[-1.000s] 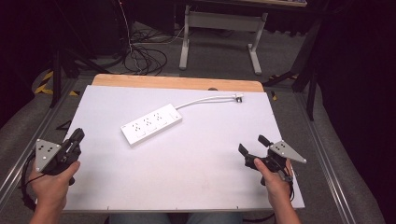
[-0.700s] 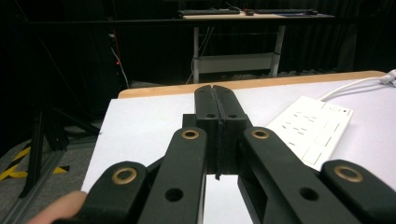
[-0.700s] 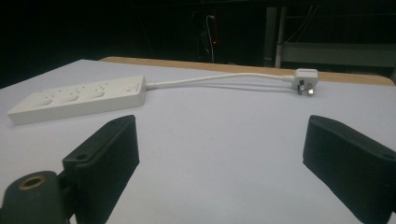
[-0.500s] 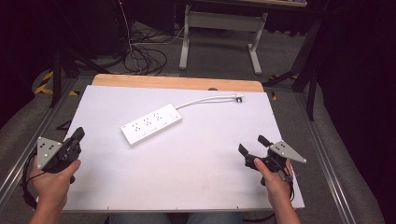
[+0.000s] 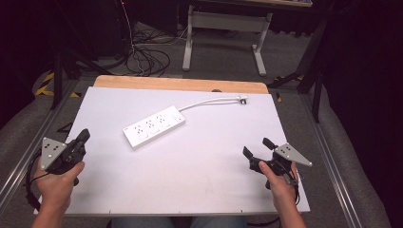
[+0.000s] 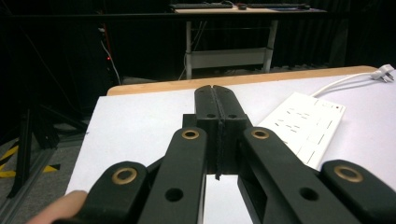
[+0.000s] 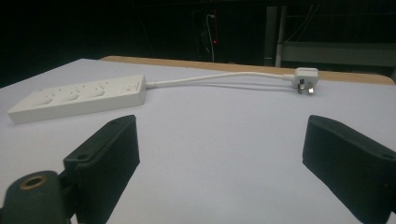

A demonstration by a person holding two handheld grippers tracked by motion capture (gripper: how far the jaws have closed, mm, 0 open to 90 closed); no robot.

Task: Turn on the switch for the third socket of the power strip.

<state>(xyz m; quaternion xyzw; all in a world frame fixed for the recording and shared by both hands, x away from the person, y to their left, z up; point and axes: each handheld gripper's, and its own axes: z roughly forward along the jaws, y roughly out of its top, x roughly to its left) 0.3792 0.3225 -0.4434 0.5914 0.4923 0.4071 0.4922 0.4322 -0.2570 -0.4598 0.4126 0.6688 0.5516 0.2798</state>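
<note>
A white power strip [image 5: 154, 127] lies at a slant near the middle of the white table top [image 5: 190, 175]. Its white cord runs to a plug [image 5: 243, 99] by the far edge. The strip [image 6: 308, 126] lies to the right of my left gripper [image 6: 216, 91], whose jaws are pressed together on nothing. In the high view that left gripper [image 5: 83, 137] rests near the table's left edge. My right gripper [image 5: 257, 147] stands open at the front right with nothing between its jaws. From the right gripper view [image 7: 219, 140] the strip [image 7: 77, 98] and plug [image 7: 305, 78] lie ahead.
A bare wooden strip [image 5: 180, 84] borders the table's far edge. Beyond it stand a metal desk frame [image 5: 223, 28] and loose cables [image 5: 147, 57] on the floor. Metal rails [image 5: 28, 152] run along both sides of the table.
The left hand and its gripper have shifted slightly; the right gripper, strip and plug have stayed put.
</note>
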